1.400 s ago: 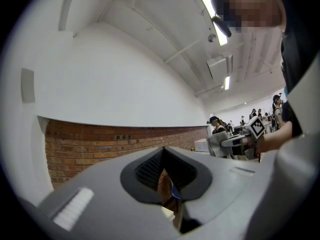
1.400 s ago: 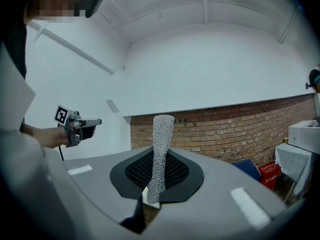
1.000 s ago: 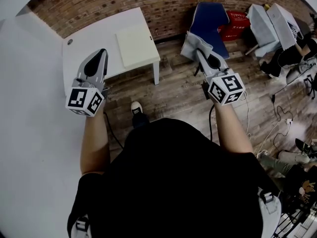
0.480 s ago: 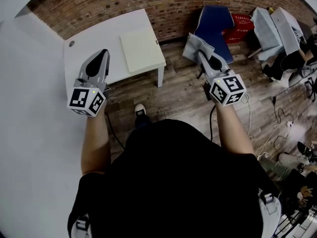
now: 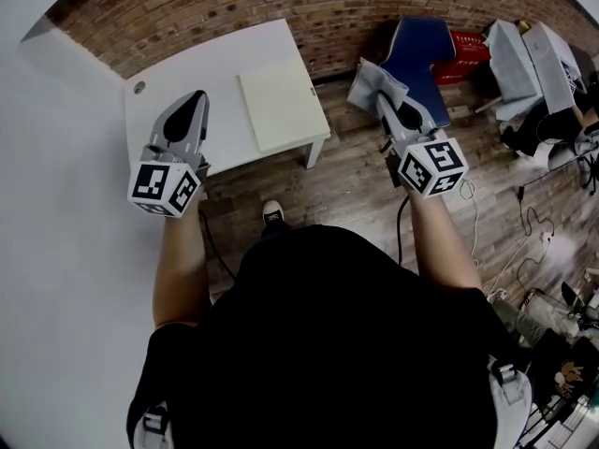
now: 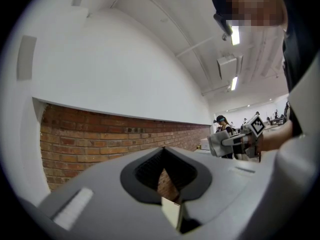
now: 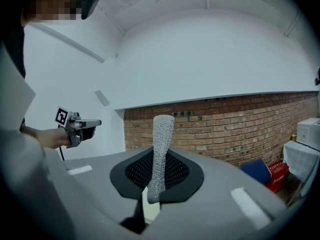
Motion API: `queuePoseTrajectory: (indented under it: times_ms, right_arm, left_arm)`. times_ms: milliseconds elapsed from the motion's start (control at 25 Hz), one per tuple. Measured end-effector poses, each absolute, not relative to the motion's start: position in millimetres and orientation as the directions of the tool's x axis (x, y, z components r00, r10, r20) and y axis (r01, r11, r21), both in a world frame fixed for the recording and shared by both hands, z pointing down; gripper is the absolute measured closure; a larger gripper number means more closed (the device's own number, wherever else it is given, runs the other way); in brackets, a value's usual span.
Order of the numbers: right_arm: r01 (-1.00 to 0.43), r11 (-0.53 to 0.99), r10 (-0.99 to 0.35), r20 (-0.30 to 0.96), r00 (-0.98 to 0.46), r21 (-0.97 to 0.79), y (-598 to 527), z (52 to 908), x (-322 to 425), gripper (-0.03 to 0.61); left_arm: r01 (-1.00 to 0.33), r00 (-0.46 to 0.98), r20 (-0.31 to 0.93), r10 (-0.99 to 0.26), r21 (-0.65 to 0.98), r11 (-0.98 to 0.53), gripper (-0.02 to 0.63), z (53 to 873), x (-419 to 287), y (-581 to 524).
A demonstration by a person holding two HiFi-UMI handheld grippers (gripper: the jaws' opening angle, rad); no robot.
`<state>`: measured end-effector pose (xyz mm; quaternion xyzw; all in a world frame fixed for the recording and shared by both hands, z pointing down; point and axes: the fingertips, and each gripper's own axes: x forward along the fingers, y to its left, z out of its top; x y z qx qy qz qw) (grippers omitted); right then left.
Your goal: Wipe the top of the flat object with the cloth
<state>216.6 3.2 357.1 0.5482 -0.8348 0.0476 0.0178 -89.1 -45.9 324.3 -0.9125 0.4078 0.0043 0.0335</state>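
Upper centre of the head view: the flat object (image 5: 281, 108), a pale cream panel, lies flat on the right-hand end of the white counter (image 5: 215, 64), its right edge close to the counter's edge and its top bare. Its long axis runs from the upper part of the frame down toward the person, leaning slightly right. The right tongs (image 5: 378, 94) are held in the air over the wooden floor (image 5: 356, 171), to the right of the counter. They are clamped on the grey cloth (image 5: 372, 82); in the right gripper view a strip of the knit fabric stands up from between the closed jaws. The left tongs (image 5: 193, 98) hover over the counter's left part with the jaws brought together and nothing between them. The panel sits between the two tools, about as close in frame to one as to the other, touching neither. The cloth is apart from the panel, off its right side and above its level. Judgement: wiping has not begun. The coming move turns on carrying the cloth leftward across the counter's edge and down onto the panel, then stroking along its long axis.
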Motion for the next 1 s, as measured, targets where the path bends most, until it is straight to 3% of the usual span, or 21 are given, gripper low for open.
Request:
queuePoseTrajectory:
  times_ms: [1000]
  right_arm:
    - [-0.945, 0.319, -0.939, 0.115, -0.325, -0.067, -145.8, 358.0, 144.2, 0.57]
  left_arm:
    - [-0.685, 0.729, 0.004, -0.685, -0.014, -0.729, 0.612, 338.0, -152.5, -220.8]
